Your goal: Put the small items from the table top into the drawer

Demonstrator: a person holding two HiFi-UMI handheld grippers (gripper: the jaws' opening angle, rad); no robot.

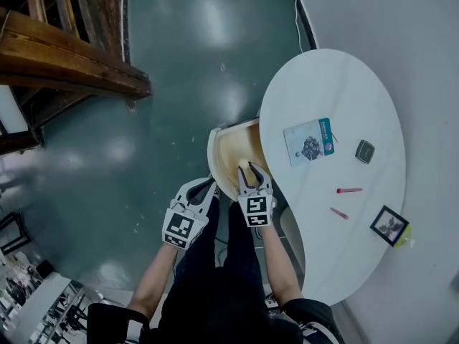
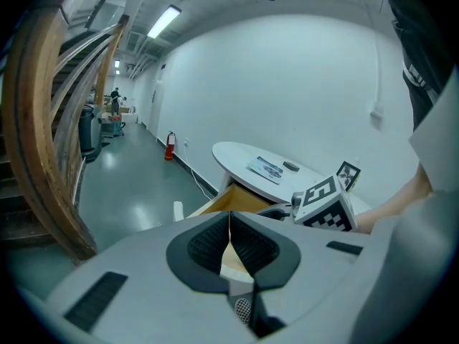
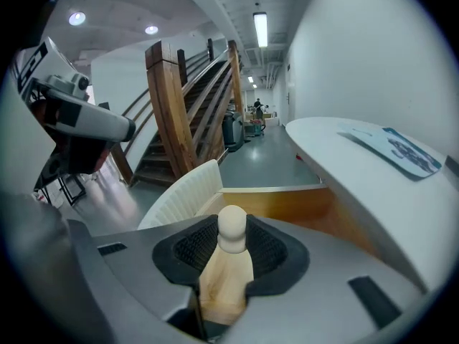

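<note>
The drawer (image 1: 228,155) stands pulled out from the white oval table (image 1: 358,84), its wooden inside showing behind a ribbed white front. My right gripper (image 1: 252,173) hangs over the drawer, shut on a pale wooden peg figure (image 3: 229,256) with a round head, held upright between the pads. My left gripper (image 1: 211,187) is just left of the drawer, its jaws shut on nothing (image 2: 229,239). On the table top lie a printed card (image 1: 310,141), a small dark square case (image 1: 364,150), two pink sticks (image 1: 349,190) and a small picture frame (image 1: 389,225).
A wooden staircase (image 1: 72,56) rises at the upper left over a glossy green floor (image 1: 179,70). A white wall runs behind the table, with a cable (image 1: 297,20) hanging down it. The person's legs fill the bottom of the head view.
</note>
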